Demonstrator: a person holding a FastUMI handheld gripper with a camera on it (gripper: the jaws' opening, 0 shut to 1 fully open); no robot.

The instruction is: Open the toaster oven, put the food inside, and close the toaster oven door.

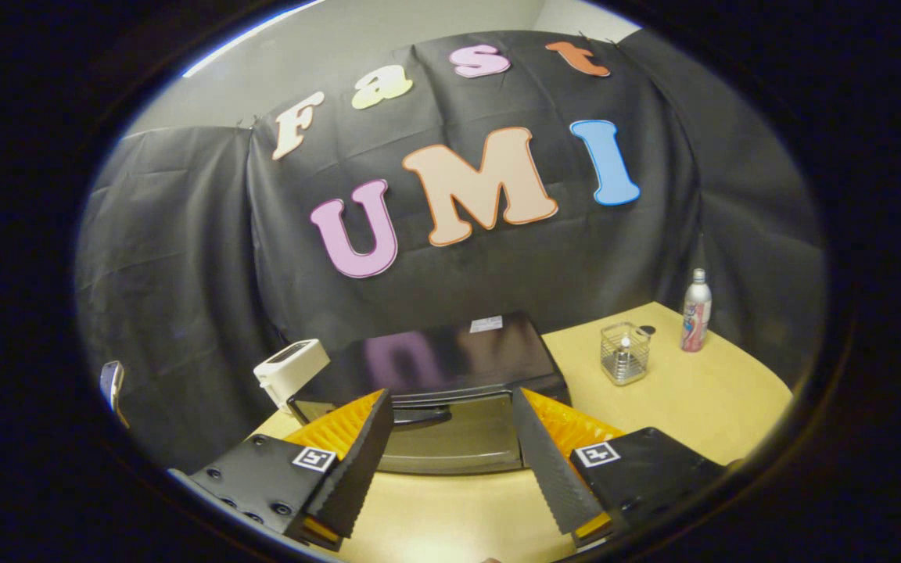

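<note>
Tan desk (701, 407), black cloth wall behind. Your claw (450, 450) is spread wide, holding nothing; closed toaster oven (435, 375) sits just ahead between its fingers (357, 461).

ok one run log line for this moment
phase: approach | toaster oven: door shut, handle ahead between fingers | hand-held gripper: open, empty | food: not seen | table: bottle, clear holder
</note>
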